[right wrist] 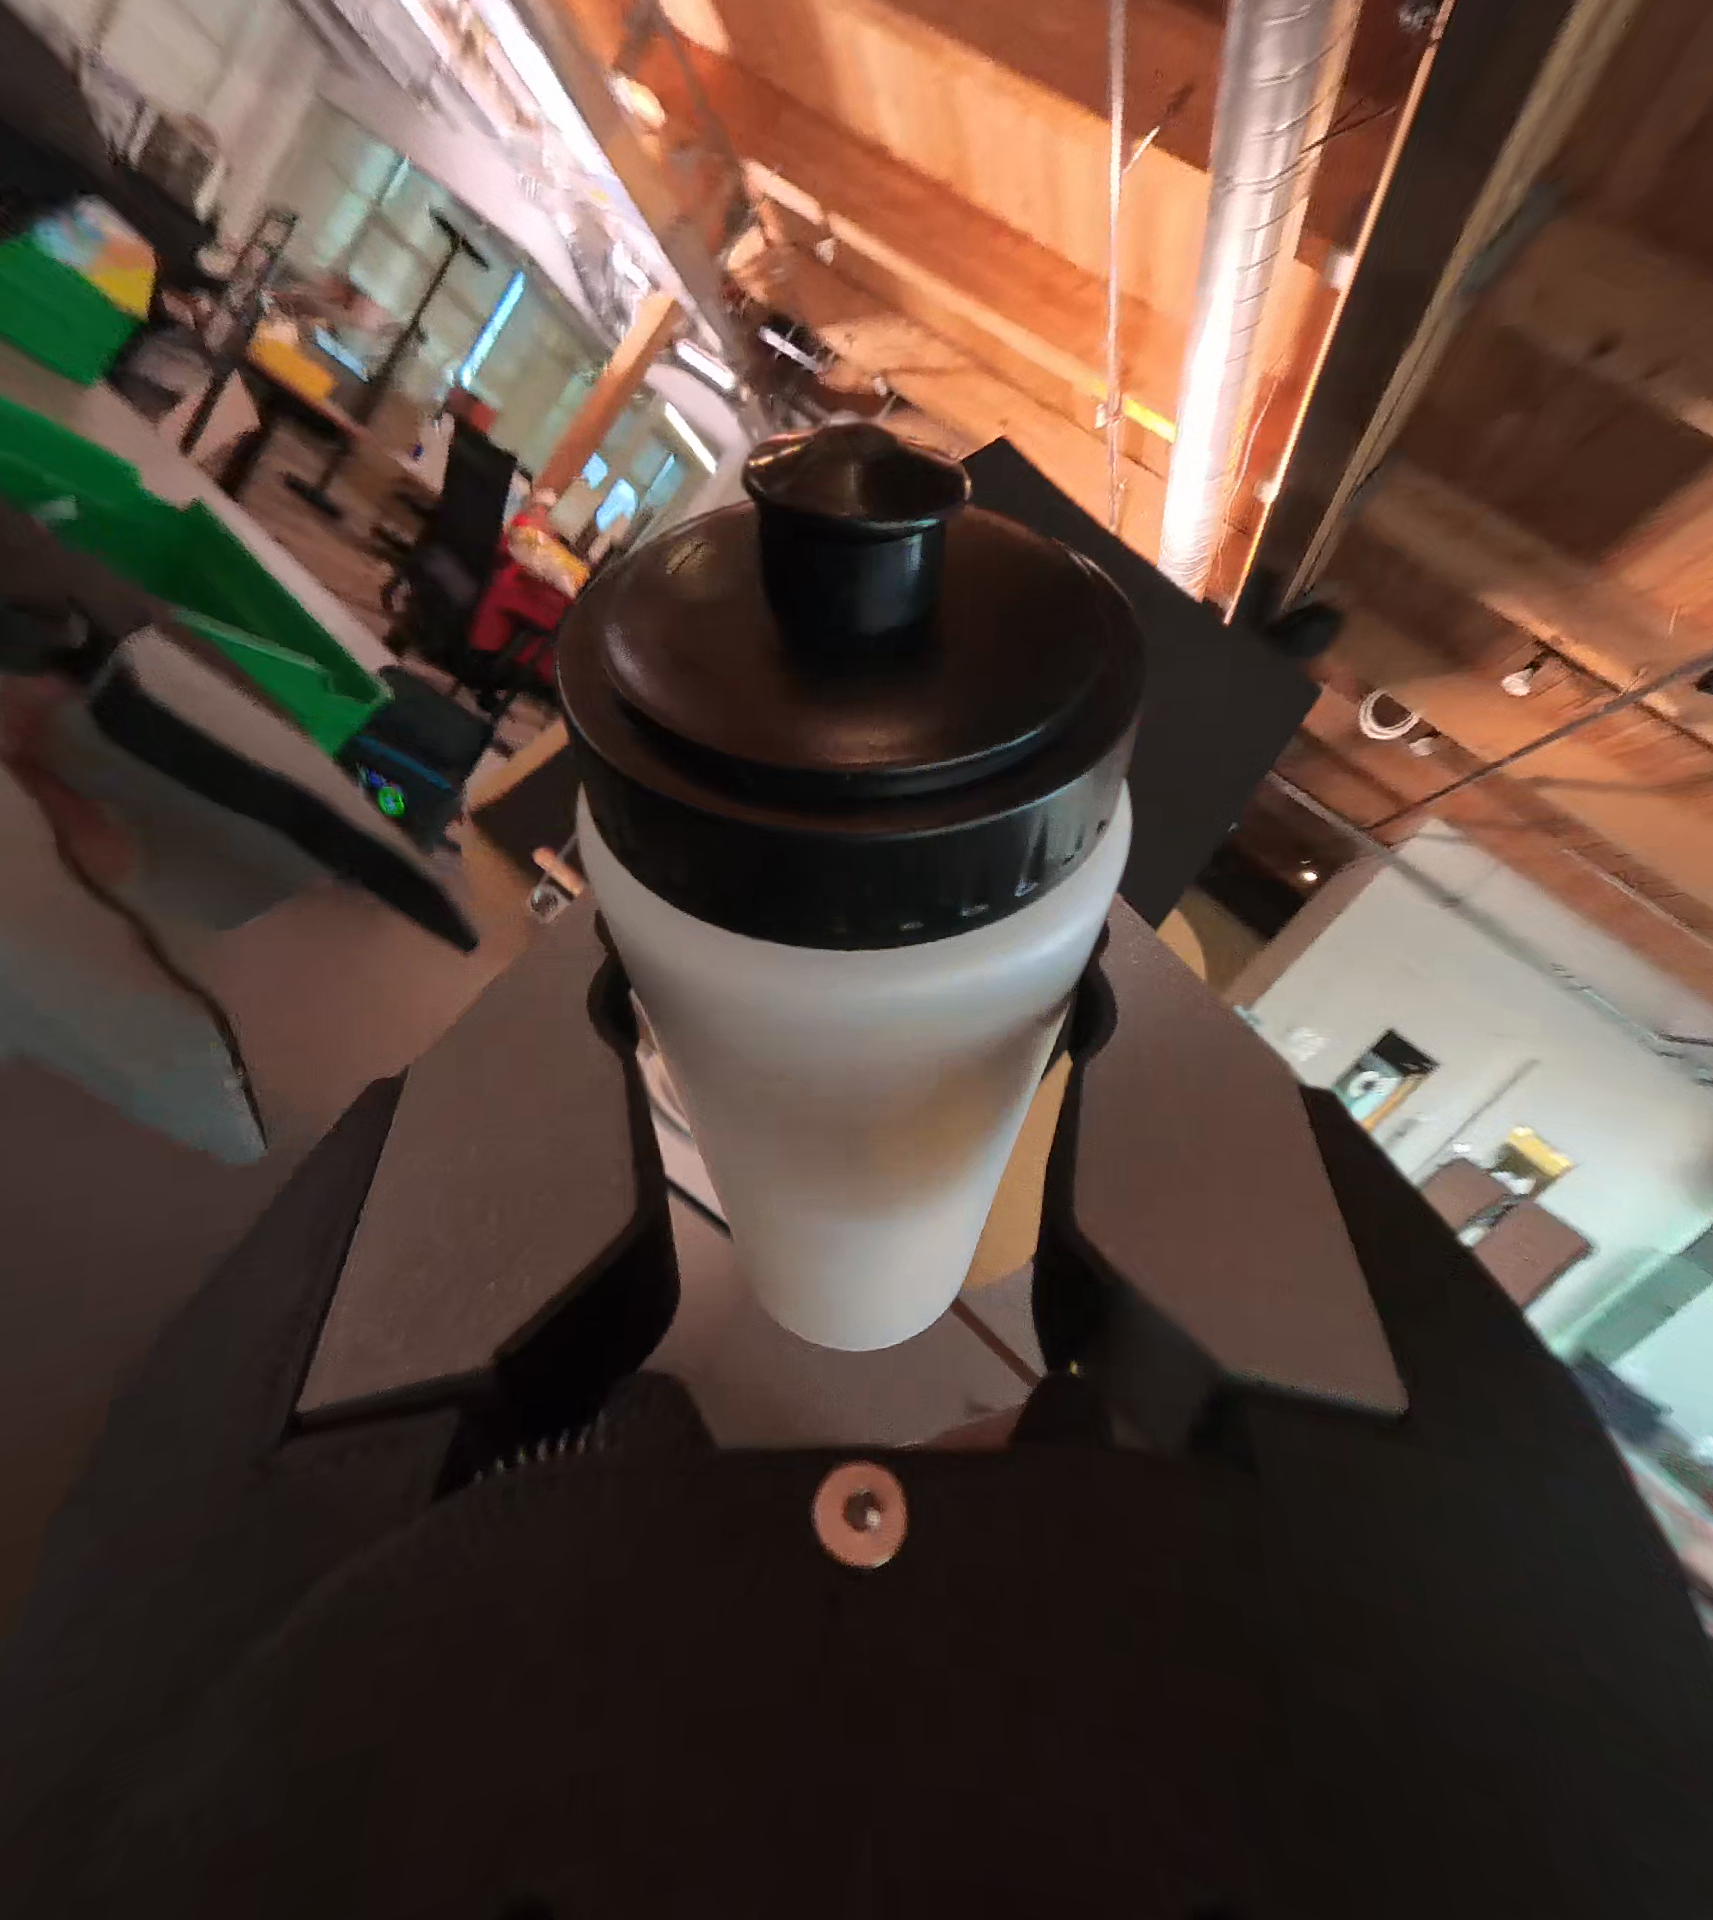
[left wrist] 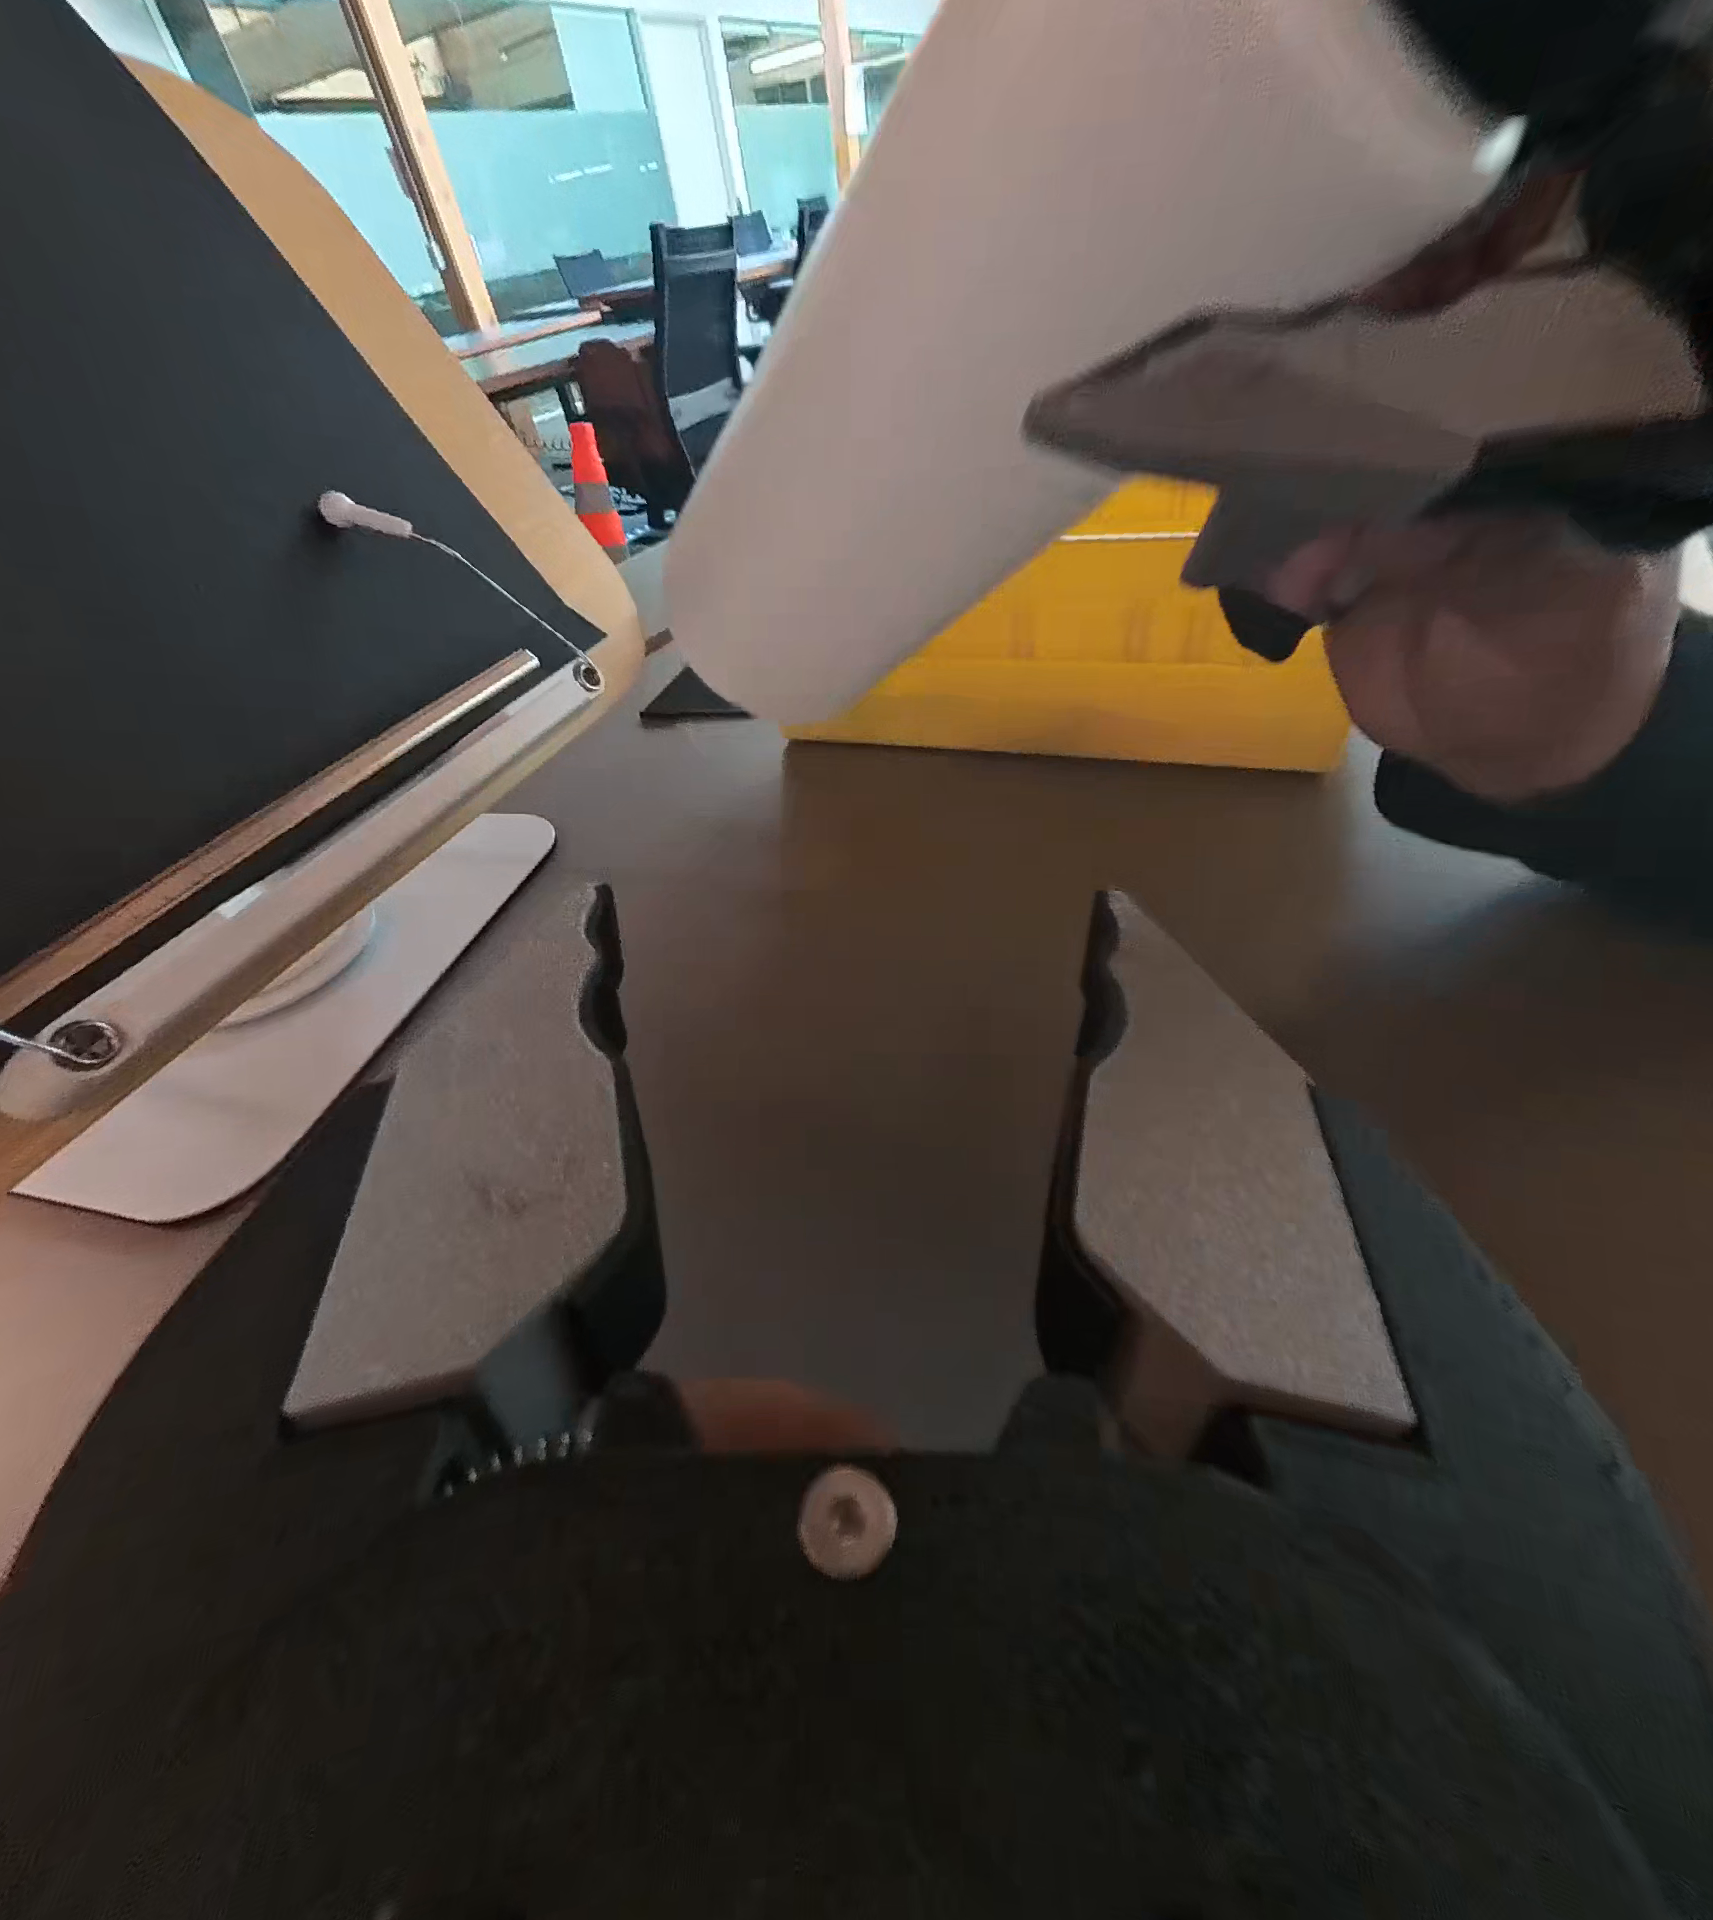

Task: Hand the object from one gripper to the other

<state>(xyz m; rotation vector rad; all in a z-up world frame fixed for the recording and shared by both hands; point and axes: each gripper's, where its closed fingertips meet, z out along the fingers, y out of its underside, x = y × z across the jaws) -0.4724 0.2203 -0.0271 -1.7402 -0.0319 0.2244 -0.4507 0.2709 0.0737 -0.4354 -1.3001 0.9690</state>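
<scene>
A white plastic bottle [right wrist: 862, 1081] with a black screw cap and black spout [right wrist: 857, 551] sits between my right gripper's [right wrist: 852, 997] fingers, which are shut on its body just below the cap. In the left wrist view the same bottle [left wrist: 987, 353] hangs tilted in the air at the upper right, held by the right gripper [left wrist: 1278, 426] with a person's hand [left wrist: 1486, 665] behind it. My left gripper [left wrist: 852, 966] is open and empty, low over the dark table [left wrist: 935, 862], below and in front of the bottle's bottom end.
A yellow bin [left wrist: 1091, 665] stands on the table behind the bottle. A monitor on a silver stand [left wrist: 104, 520] leans at the left. An orange cone [left wrist: 594, 488], desks and chairs are farther back. Green bins [right wrist: 104, 488] show in the blurred right wrist view.
</scene>
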